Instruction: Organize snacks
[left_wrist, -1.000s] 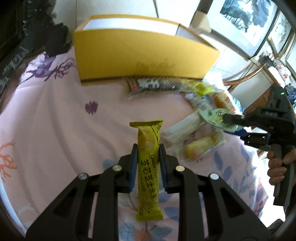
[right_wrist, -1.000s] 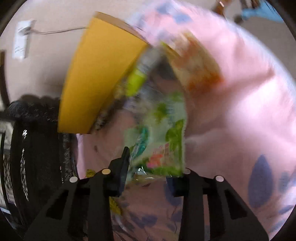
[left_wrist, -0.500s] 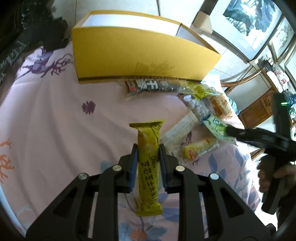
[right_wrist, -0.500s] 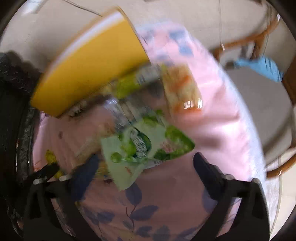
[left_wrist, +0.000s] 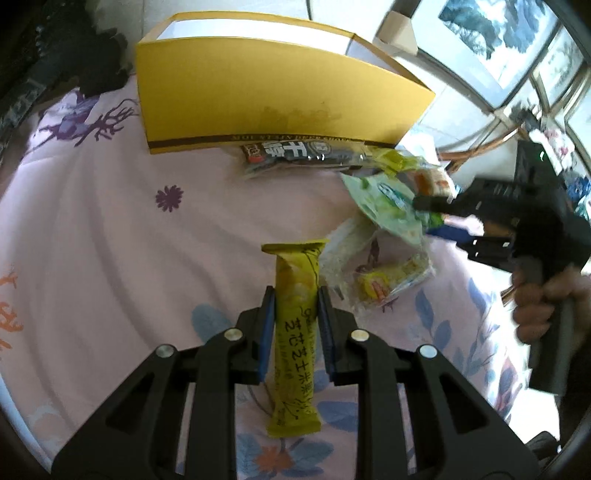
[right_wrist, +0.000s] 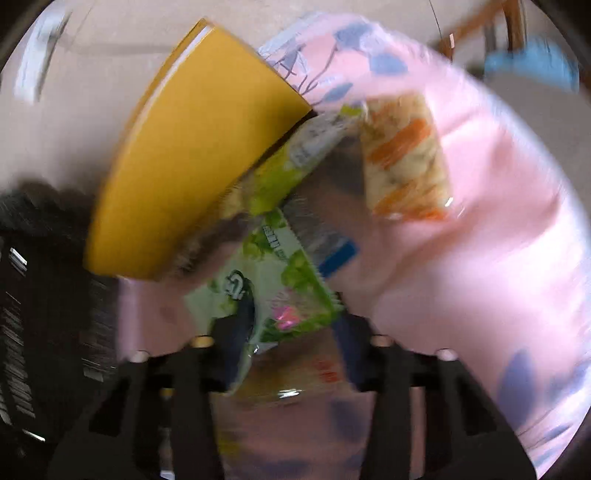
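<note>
Since the earlier frame the right gripper (left_wrist: 428, 218) has swung back onto the green packet (left_wrist: 388, 206), its fingers closed over the packet's edge, though blur hides how firmly. The left gripper (left_wrist: 293, 314) stays clamped on the yellow bar (left_wrist: 295, 325), with the box (left_wrist: 277, 99) well ahead of both. To do this well, each snack should probably be lifted clear of the pile before travelling over the box's rim.

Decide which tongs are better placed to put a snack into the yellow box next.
Left, probably: the left tongs grip the yellow snack bar, facing the yellow box. The right tongs only pinch the green packet.
</note>
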